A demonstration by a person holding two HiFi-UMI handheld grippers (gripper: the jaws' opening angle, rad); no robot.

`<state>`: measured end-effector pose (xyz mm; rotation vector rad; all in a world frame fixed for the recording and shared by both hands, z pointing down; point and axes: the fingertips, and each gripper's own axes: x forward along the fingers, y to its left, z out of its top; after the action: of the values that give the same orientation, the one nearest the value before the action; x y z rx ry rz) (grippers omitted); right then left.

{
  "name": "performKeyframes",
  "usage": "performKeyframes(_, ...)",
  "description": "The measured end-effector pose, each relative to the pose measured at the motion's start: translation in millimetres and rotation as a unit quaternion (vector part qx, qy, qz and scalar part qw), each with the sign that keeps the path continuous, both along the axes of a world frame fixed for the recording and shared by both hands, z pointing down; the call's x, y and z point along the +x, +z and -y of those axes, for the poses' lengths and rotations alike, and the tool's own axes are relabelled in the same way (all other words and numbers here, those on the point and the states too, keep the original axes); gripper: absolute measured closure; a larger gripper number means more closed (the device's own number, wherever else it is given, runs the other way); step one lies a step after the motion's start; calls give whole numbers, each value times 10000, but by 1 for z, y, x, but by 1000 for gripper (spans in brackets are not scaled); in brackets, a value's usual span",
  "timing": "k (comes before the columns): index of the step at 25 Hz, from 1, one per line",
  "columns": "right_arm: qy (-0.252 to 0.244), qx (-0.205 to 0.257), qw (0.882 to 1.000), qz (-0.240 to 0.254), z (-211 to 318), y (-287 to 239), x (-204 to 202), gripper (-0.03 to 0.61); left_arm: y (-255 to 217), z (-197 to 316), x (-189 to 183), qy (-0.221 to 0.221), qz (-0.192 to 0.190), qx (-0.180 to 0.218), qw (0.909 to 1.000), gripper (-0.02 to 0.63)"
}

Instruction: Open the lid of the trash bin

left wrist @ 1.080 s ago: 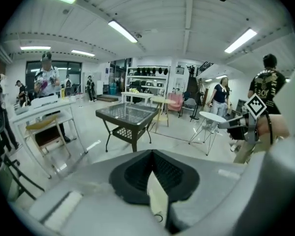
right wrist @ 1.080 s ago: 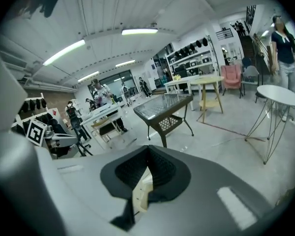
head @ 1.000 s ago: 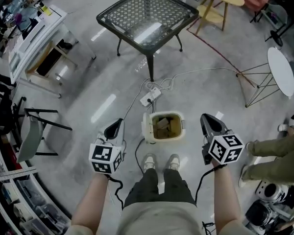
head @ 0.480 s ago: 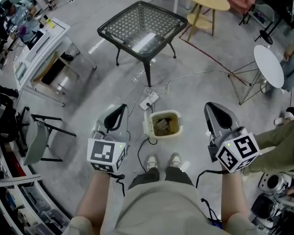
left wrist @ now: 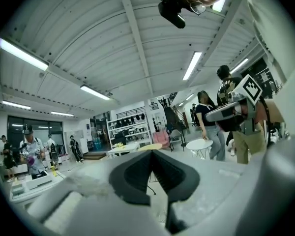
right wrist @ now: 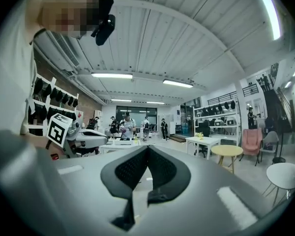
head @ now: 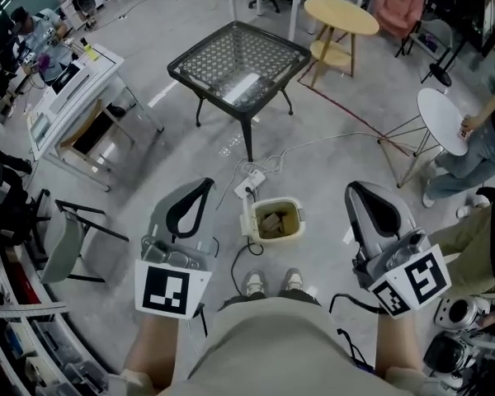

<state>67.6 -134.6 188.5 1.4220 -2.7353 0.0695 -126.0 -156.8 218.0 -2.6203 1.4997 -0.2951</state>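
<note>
Floor layout, as I hold both grippers out.
- Bin [head: 275, 238]: between my left gripper [head: 198, 188] and my right gripper [head: 358, 193], just ahead of my shoes [head: 254, 283]. Its lid [head: 247, 218] is on the side toward my left gripper.
- Power strip [head: 249, 185]: on the floor just beyond the bin.
- Mesh table [head: 239, 52]: farther ahead of both grippers.
- Round table [head: 341, 15]: behind it, rightward.
- Side table [head: 442, 118]: well right of my right gripper, with a person [head: 470, 139] beside it.
- Desk [head: 70, 89] and chair [head: 62, 238]: left of my left gripper.

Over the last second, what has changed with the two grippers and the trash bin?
Both the left gripper and right gripper were lifted up, away from the cream plastic trash bin; nothing was grasped or released. Both remain shut and empty. The bin stays put, lid open.
</note>
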Motion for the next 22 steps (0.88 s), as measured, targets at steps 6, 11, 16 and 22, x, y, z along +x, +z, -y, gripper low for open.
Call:
performKeyframes(6, -152, 210, 9997, 23, -13, -22, -10, 575, -17, -11, 2, 96, -65, 99, 9999, 612)
performKeyframes(11, -197, 119, 9997, -11, -11, -19, -15, 575, -12, -11, 1, 160, -83, -35, 9998, 612)
performKeyframes(16, -132, 9, 9999, 49, -9, -11, -13, 575, -11, -13, 4, 247, -90, -60, 9996, 612)
performKeyframes(22, -176, 4, 9998, 61, -7, -11, -16, 575, -12, -12, 4, 258, -50, -47, 9996, 611)
